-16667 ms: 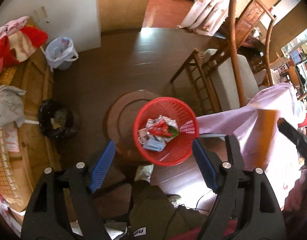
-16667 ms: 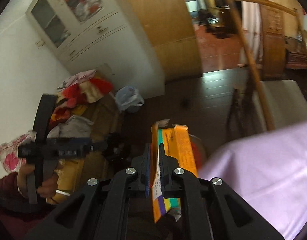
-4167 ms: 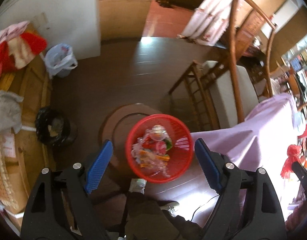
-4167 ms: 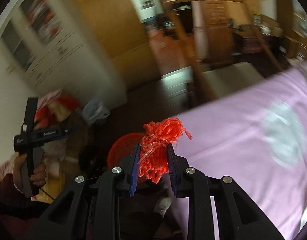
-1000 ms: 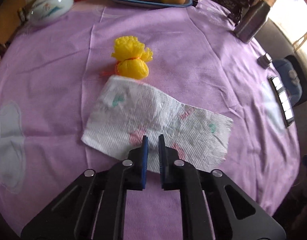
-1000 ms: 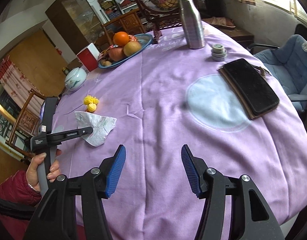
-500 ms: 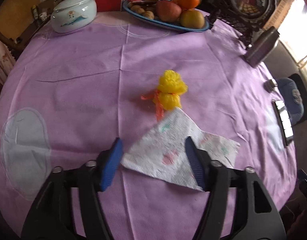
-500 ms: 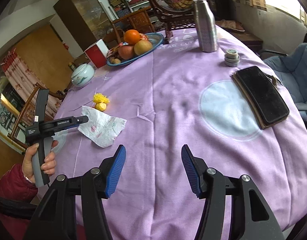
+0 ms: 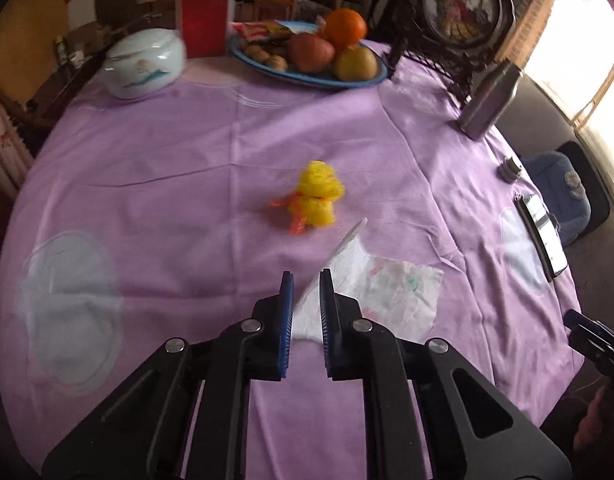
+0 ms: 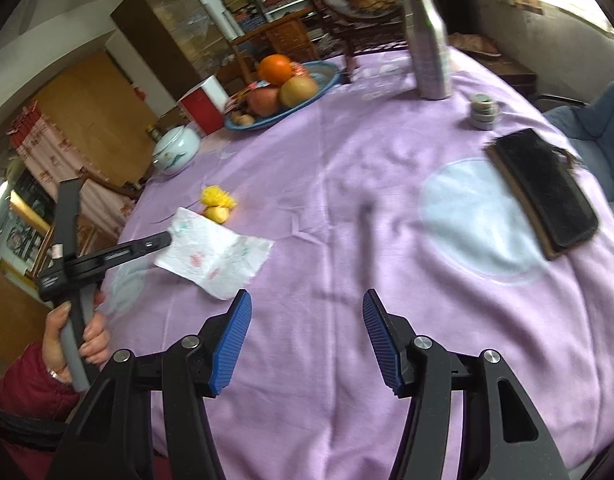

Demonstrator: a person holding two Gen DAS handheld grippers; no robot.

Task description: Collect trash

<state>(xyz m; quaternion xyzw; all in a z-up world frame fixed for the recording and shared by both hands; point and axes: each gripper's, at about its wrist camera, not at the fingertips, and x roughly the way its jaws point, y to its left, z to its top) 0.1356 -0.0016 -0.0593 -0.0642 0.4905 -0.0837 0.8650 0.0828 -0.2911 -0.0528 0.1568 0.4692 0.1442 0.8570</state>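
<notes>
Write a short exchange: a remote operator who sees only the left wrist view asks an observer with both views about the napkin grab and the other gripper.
Operator: My jaws look pinched on the paper napkin. Is the right gripper free?
Observer: Yes. The right gripper has its jaws wide apart, nothing between them, over bare tablecloth.
Operator: How much napkin is raised?
Observer: Only the edge at the left gripper; the rest lies on the cloth beside the yellow net bundle.
</notes>
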